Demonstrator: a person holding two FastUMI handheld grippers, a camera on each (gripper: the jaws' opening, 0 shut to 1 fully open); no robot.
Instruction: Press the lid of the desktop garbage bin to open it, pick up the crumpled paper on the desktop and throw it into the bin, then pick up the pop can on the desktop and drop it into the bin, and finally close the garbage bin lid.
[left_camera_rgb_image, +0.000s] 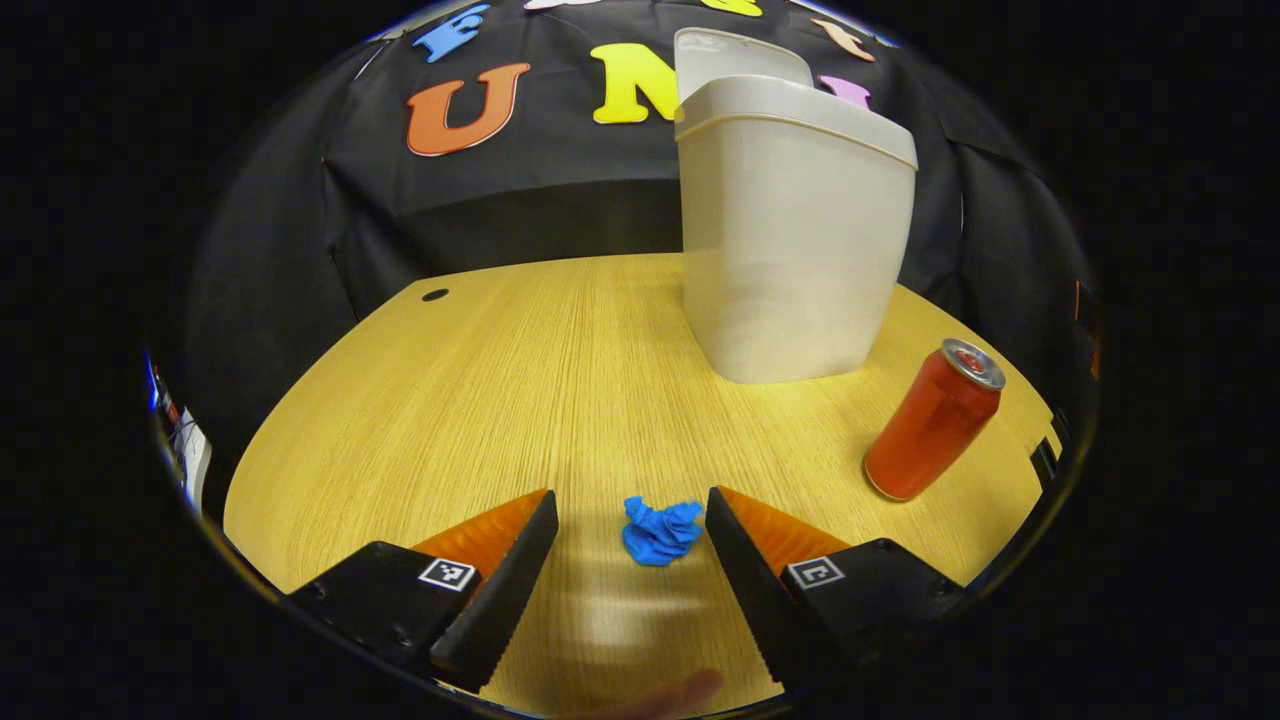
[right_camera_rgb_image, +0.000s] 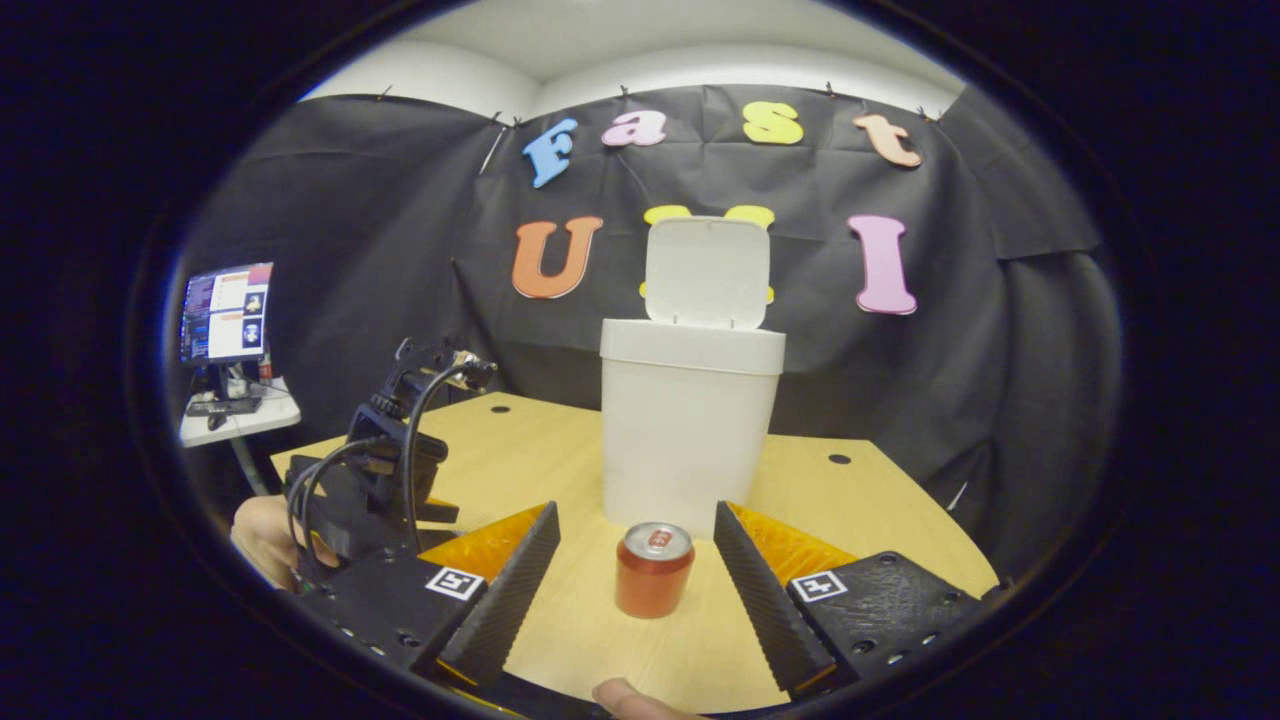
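Observation:
The white bin stands at the back of the wooden desk with its lid swung up. A blue crumpled paper lies on the desk just ahead of my left gripper, between its open fingers and untouched. The red pop can stands upright to the right of the bin. In the right gripper view the can sits in front of the bin, just beyond my open right gripper. The left gripper with its cable shows at the left there.
A monitor stands on a small side table beyond the desk's left edge. The desk has small round holes near its back corners. A fingertip shows at the bottom edge.

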